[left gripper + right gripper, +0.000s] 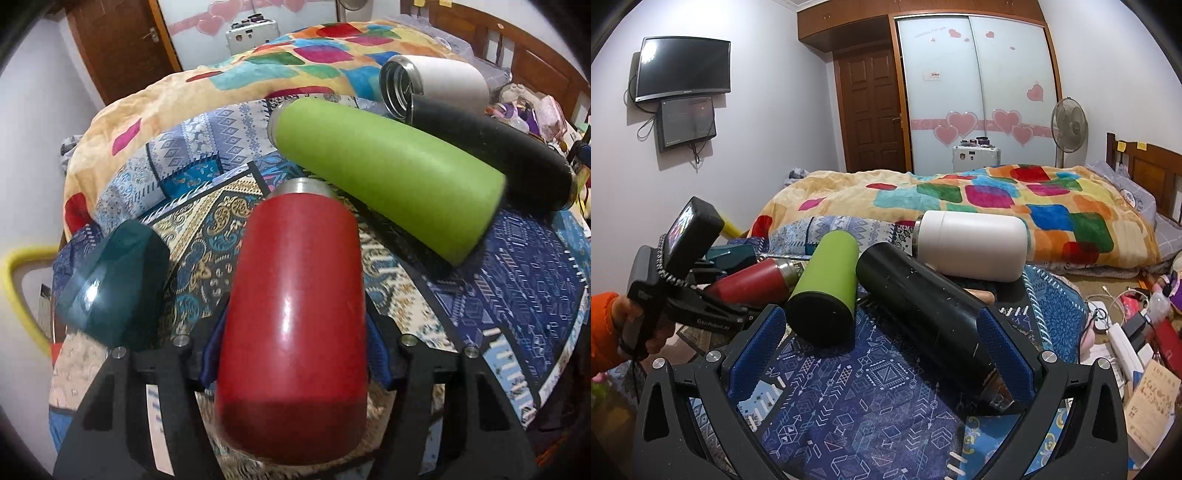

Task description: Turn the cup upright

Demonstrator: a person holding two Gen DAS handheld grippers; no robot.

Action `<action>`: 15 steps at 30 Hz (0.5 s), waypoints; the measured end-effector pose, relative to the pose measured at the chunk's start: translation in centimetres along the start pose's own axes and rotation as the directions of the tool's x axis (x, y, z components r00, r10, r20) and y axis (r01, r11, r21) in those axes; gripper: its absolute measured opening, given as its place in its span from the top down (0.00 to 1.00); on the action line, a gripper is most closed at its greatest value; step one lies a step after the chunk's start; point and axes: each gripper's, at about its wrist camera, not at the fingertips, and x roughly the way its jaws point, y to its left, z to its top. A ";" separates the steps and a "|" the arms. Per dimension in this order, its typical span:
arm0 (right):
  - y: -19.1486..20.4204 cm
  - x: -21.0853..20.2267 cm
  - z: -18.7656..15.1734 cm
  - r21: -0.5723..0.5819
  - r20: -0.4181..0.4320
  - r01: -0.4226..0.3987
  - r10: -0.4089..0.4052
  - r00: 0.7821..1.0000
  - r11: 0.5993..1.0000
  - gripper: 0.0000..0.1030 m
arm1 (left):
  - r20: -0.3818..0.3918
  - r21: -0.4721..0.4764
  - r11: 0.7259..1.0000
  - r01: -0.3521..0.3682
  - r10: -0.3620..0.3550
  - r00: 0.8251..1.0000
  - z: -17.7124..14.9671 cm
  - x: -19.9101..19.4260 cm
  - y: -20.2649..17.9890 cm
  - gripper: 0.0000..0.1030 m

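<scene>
The left gripper (291, 354) clamps the red cup (295, 314); beyond lies the green cup (388, 173) (mouth hidden). The right gripper (882, 343) gapes empty, the black cup (923, 306) against one finger.

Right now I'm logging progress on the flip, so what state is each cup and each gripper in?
red cup: on its side, between the left gripper's fingers
green cup: on its side
black cup: on its side
white cup: on its side, mouth uncapped
teal cup: lying tilted
left gripper: closed around the red cup
right gripper: open, empty
</scene>
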 end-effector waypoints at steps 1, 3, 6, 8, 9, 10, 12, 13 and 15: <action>0.0 -0.1 0.0 -0.001 0.001 0.001 -0.001 1.000 1.000 0.00 | 0.007 -0.008 1.000 0.000 0.000 1.000 -0.2 -0.4 -0.1 0.39; 0.0 -0.4 0.1 0.001 0.003 0.000 0.000 1.000 1.000 0.00 | 0.019 -0.017 1.000 -0.004 0.005 1.000 -0.6 -1.6 -0.2 0.40; 0.1 -0.9 0.3 0.005 0.008 0.000 0.000 1.000 1.000 0.00 | 0.050 -0.021 1.000 -0.012 0.013 0.999 -1.1 -3.6 -0.5 0.40; 0.2 -1.2 0.4 0.008 0.013 0.001 -0.001 1.000 1.000 0.00 | 0.080 -0.027 1.000 -0.013 0.015 0.997 -1.4 -5.3 -0.7 0.40; 0.2 -1.4 0.5 0.009 0.015 0.001 -0.001 1.000 1.000 0.00 | 0.089 -0.028 1.000 -0.013 0.015 0.996 -1.5 -5.9 -0.8 0.40; 0.2 -1.6 0.6 0.011 0.018 0.000 0.000 1.000 1.000 0.00 | 0.105 -0.027 1.000 -0.010 0.013 0.994 -1.7 -6.8 -1.0 0.40; 0.3 -2.0 0.7 0.013 0.023 -0.001 0.001 1.000 1.000 0.00 | 0.130 -0.026 1.000 -0.007 0.011 0.991 -1.8 -8.3 -1.4 0.40; 0.4 -2.3 0.8 0.013 0.028 -0.001 0.000 1.000 1.000 0.00 | 0.146 -0.025 1.000 -0.003 0.006 0.989 -1.9 -9.3 -1.8 0.40; 0.5 -2.9 1.0 0.010 0.038 0.001 -0.002 0.999 1.000 0.00 | 0.174 -0.021 1.000 0.007 -0.003 0.985 -2.0 -10.7 -2.3 0.40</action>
